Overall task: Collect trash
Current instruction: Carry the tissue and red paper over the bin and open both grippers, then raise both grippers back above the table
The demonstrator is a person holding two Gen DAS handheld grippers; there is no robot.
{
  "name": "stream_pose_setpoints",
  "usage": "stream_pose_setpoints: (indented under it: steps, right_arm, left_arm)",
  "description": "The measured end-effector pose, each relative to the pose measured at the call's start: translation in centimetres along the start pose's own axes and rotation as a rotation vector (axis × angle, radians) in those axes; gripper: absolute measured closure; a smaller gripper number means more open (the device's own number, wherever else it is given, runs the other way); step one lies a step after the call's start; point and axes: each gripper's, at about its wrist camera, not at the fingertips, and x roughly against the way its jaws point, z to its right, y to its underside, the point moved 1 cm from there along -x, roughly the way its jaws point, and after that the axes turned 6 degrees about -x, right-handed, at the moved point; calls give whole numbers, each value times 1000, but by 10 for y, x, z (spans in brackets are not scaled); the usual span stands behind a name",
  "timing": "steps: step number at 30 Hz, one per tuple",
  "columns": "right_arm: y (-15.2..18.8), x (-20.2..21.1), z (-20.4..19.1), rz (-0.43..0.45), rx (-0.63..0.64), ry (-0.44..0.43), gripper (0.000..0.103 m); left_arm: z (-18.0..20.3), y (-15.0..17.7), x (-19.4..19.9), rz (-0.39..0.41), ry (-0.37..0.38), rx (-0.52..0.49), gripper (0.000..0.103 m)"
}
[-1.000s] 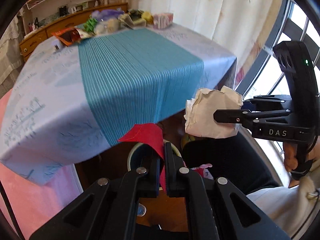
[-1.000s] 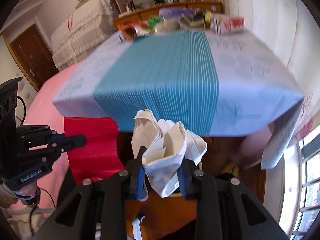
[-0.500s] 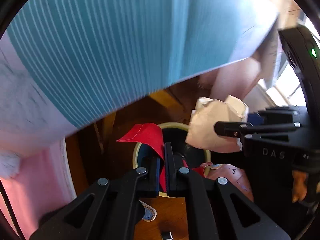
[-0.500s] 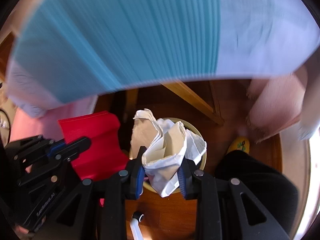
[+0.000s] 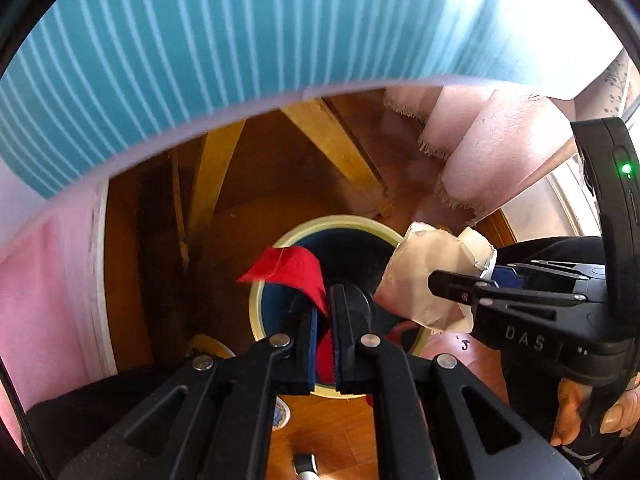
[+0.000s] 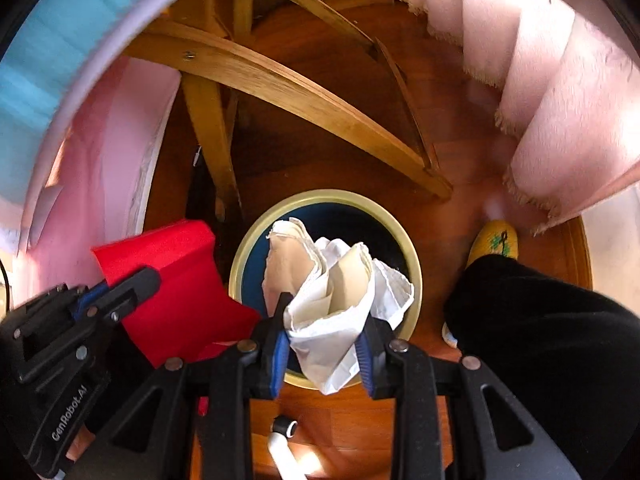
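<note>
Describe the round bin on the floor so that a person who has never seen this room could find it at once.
Look under the table with the blue striped cloth, down on the brown wooden floor beside the pale wooden legs. The bin stands there, open at the top. Its pale yellow round rim around a dark inside sets it apart from the yellow slipper nearby.

Two grippers: a left gripper point(image 5: 325, 300) and a right gripper point(image 6: 322, 312). One red paper sheet point(image 6: 176, 292), one crumpled white paper wad point(image 6: 332, 300), one round bin point(image 6: 320, 198), one yellow slipper point(image 6: 496, 240), one striped tablecloth point(image 5: 240, 40).
</note>
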Motion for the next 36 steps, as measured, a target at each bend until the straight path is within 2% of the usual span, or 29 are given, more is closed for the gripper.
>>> stream_pose_setpoints:
  steps: [3,4,6,7,8,9,13,15,25,30,36]
  right_arm:
    - [-4,-5,-1,-4,-25,-8,73]
    - [-4,-7,-1,-3,-27,-8,72]
    - [-5,-9,0,-6,-37,-13,61]
    - [-5,-11,0,-6,-42,-17,50]
    - [-6,-11,0,-3,-50,-23,43]
    - [-6,-10,0,3,-54,-30,42]
    - [-7,-11,-1,9,-48,-26,42]
    - [-6,-10,-2,13,-42,-20,42]
    - [-2,-7,-4,30,-7,20,42]
    - [1,1,-8,47,26,32,42]
    - [6,24,-15,111,67,33,42]
  left_arm:
    - [-4,-3,-8,-23,17,22,89]
    - [-6,-5,-8,-21,22,27,82]
    - [-10,-8,-8,-17,22,40,65]
    - [-12,-8,-7,-13,20,49,44]
    - [-14,-8,-6,-10,13,57,27]
    - [-15,-9,-4,-1,3,64,25]
    - [-19,-8,-4,-2,4,71,25]
    - [-17,-8,-3,0,-26,75,25]
    - [-15,-5,22,83,-80,88,24]
    - [-15,-3,32,111,-43,100,24]
    - [-6,0,52,117,-23,70,24]
